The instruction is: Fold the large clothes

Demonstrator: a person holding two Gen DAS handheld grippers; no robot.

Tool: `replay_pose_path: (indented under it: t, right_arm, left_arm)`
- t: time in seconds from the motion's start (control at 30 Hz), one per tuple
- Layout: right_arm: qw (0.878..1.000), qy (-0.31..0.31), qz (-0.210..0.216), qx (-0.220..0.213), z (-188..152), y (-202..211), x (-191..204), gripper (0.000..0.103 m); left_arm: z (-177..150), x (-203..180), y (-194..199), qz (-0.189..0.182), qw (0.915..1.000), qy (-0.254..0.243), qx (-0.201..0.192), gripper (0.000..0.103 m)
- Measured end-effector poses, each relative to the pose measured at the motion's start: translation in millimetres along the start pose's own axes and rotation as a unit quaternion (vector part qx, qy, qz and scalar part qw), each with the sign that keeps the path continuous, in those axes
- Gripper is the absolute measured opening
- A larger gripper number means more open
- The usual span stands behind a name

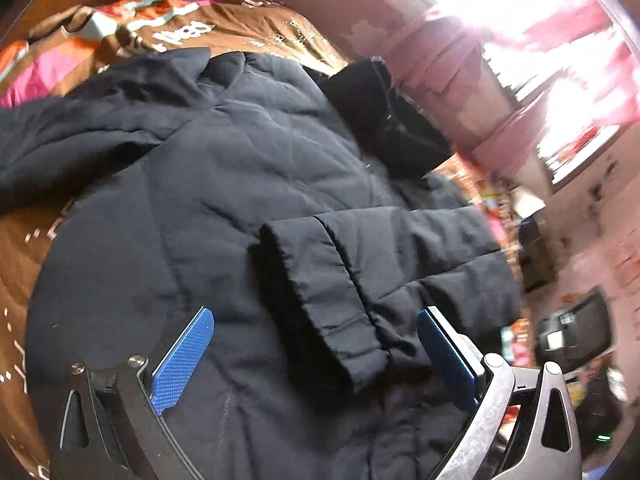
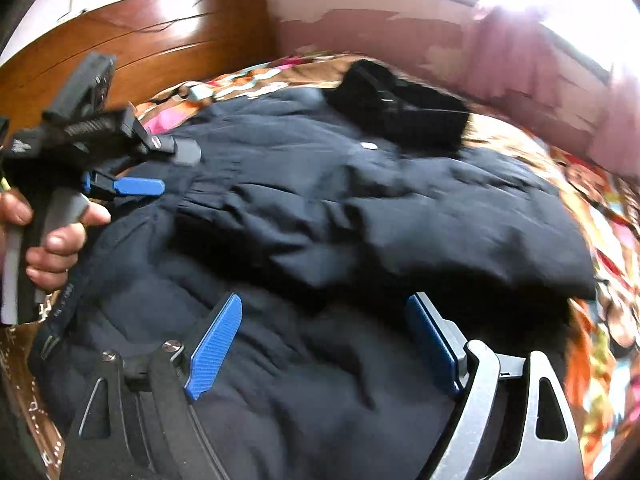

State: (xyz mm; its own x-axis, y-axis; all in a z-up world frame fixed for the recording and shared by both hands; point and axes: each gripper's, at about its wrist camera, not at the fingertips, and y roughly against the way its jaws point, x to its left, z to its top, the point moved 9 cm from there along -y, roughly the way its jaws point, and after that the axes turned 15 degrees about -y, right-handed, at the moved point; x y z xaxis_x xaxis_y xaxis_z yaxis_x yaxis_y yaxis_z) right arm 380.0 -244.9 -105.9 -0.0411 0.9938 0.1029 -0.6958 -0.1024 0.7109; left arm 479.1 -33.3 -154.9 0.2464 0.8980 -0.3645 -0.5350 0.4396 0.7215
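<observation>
A large dark navy padded jacket (image 1: 240, 168) lies spread on a bed, one sleeve folded across its body with the cuff (image 1: 320, 292) toward me. My left gripper (image 1: 316, 316) hovers open just over that cuff, and its blue pads (image 1: 184, 356) touch no cloth. In the right wrist view the jacket (image 2: 380, 208) fills the middle. My right gripper (image 2: 325, 302) stands open above its near part with nothing held. A hand (image 2: 52, 236) holds the left gripper (image 2: 176, 170) over the jacket's left edge.
A brown, pink and orange patterned bedspread (image 1: 168, 28) covers the bed. A black folded garment (image 2: 400, 108) lies at the jacket's far side. A wooden headboard (image 2: 140, 40) stands behind, with a pink wall and a bright window (image 1: 500, 0) to the right.
</observation>
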Motion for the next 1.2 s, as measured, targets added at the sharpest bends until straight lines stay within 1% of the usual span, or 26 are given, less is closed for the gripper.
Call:
replay_pose_path:
  t: [0.03, 0.07, 0.1, 0.13, 0.17, 0.2, 0.23, 0.27, 0.33, 0.43, 0.5, 0.57, 0.67, 0.73, 0.8, 0.83, 0.93, 0.97, 1.0, 1.07, 1.13, 1.2]
  right_arm:
    - [1.0, -0.02, -0.006, -0.001, 5, 7, -25, 0.082]
    - [0.999, -0.036, -0.009, -0.002, 2, 12, -36, 0.082]
    - [0.999, -0.053, -0.013, -0.002, -1, 17, -48, 0.082]
    - [0.998, -0.064, -0.017, -0.002, -4, 21, -59, 0.082]
    - [0.997, -0.074, -0.021, -0.002, -8, 24, -68, 0.082]
    - [0.996, -0.081, -0.025, -0.001, -6, 18, -75, 0.082]
    - [0.996, -0.088, -0.03, 0.0, -10, 19, -80, 0.082]
    - [0.995, -0.095, -0.035, 0.002, -12, 20, -84, 0.082]
    - [0.994, -0.098, -0.038, 0.004, -12, 18, -87, 0.082]
    - [0.995, -0.082, -0.047, -0.002, 0, 12, -83, 0.082]
    - [0.996, -0.066, -0.056, -0.02, 16, 12, -79, 0.082]
    - [0.995, -0.06, -0.064, -0.039, 30, 18, -77, 0.082]
    - [0.993, -0.064, -0.072, -0.073, 57, 16, -75, 0.082]
    - [0.991, -0.071, -0.074, -0.085, 74, 2, -73, 0.083]
    - [0.99, -0.084, -0.076, -0.081, 88, -24, -73, 0.083]
    - [0.99, -0.087, -0.075, -0.076, 91, -35, -72, 0.083]
    - [0.993, -0.08, -0.078, -0.045, 99, -86, -65, 0.083]
    - [0.993, -0.077, -0.081, -0.035, 99, -98, -63, 0.083]
    - [0.993, -0.077, -0.083, -0.025, 98, -109, -61, 0.083]
    - [0.993, -0.084, -0.086, -0.004, 92, -132, -60, 0.083]
    - [0.992, -0.086, -0.09, 0.015, 84, -148, -61, 0.086]
    - [0.992, -0.085, -0.093, 0.016, 81, -155, -60, 0.087]
  left_arm:
    - [-1, -1, -5, 0.02, 0.9997, -0.009, 0.007, 0.092]
    - [-2, -3, -13, 0.052, 0.9981, -0.022, 0.024, 0.085]
    - [-1, -4, -18, 0.071, 0.9964, -0.031, 0.034, 0.066]
    - [0, -5, -20, 0.08, 0.9954, -0.035, 0.039, 0.05]
    - [0, -6, -22, 0.093, 0.9938, -0.04, 0.046, 0.04]
    - [1, -6, -22, 0.115, 0.9912, -0.043, 0.05, 0.023]
    - [3, -4, -20, 0.138, 0.9879, -0.047, 0.052, 0.013]
    - [4, -3, -18, 0.157, 0.9848, -0.051, 0.054, 0.009]
    - [11, -6, -11, 0.179, 0.9807, -0.066, 0.043, 0.005]
    - [26, -13, 9, 0.208, 0.9734, -0.097, 0.005, 0.004]
    - [40, -15, 29, 0.22, 0.9687, -0.111, -0.031, 0.003]
    - [51, -11, 49, 0.236, 0.963, -0.116, -0.059, 0.003]
    - [68, 8, 72, 0.266, 0.9526, -0.123, -0.084, 0.003]
    - [72, 22, 72, 0.275, 0.9495, -0.129, -0.077, 0.002]
    - [69, 36, 62, 0.287, 0.9471, -0.131, -0.059, 0.002]
    - [67, 42, 56, 0.291, 0.9462, -0.133, -0.051, 0.002]
    - [59, 57, 32, 0.309, 0.9396, -0.146, -0.021, 0.002]
    - [57, 60, 26, 0.31, 0.9391, -0.147, -0.015, 0.002]
    - [53, 61, 22, 0.31, 0.9394, -0.146, -0.011, 0.002]
    - [48, 66, 13, 0.302, 0.9429, -0.14, -0.006, 0.002]
    - [44, 68, 8, 0.297, 0.9448, -0.138, -0.009, 0.002]
    - [42, 68, 7, 0.284, 0.949, -0.135, -0.02, 0.002]
